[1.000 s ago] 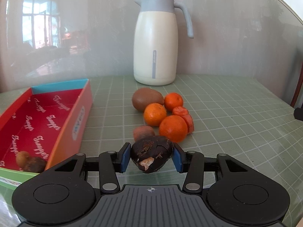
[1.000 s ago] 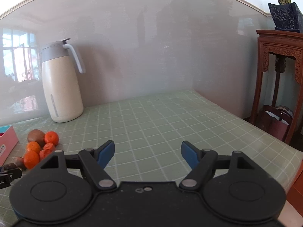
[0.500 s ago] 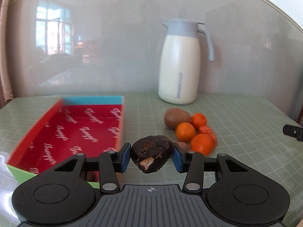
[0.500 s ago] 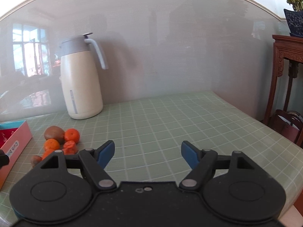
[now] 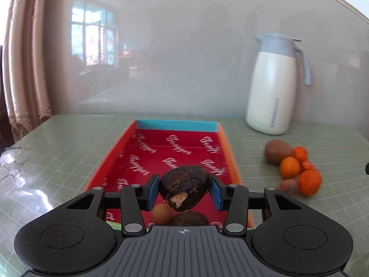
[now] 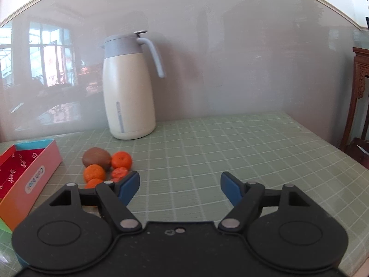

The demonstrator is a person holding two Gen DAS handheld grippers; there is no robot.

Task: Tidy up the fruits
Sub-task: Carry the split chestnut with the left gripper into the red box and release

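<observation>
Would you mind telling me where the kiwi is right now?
The kiwi lies on the table at the back of the fruit pile, touching a tangerine, between the red box and the thermos jug.

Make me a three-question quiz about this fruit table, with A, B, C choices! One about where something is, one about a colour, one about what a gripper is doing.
1. Where does the kiwi lie?
A. in the box
B. on the table beside the oranges
C. on top of the jug

2. What colour is the inside of the box?
A. red
B. white
C. black

3. What is the left gripper doing?
A. standing open with nothing in it
B. lying flat on the table
C. gripping a dark brown fruit

Answers:
1. B, it rests on the green table against the oranges, in front of the jug.
2. A, its floor is red with white lettering.
3. C, its jaws press both sides of the dark brown fruit.
</observation>
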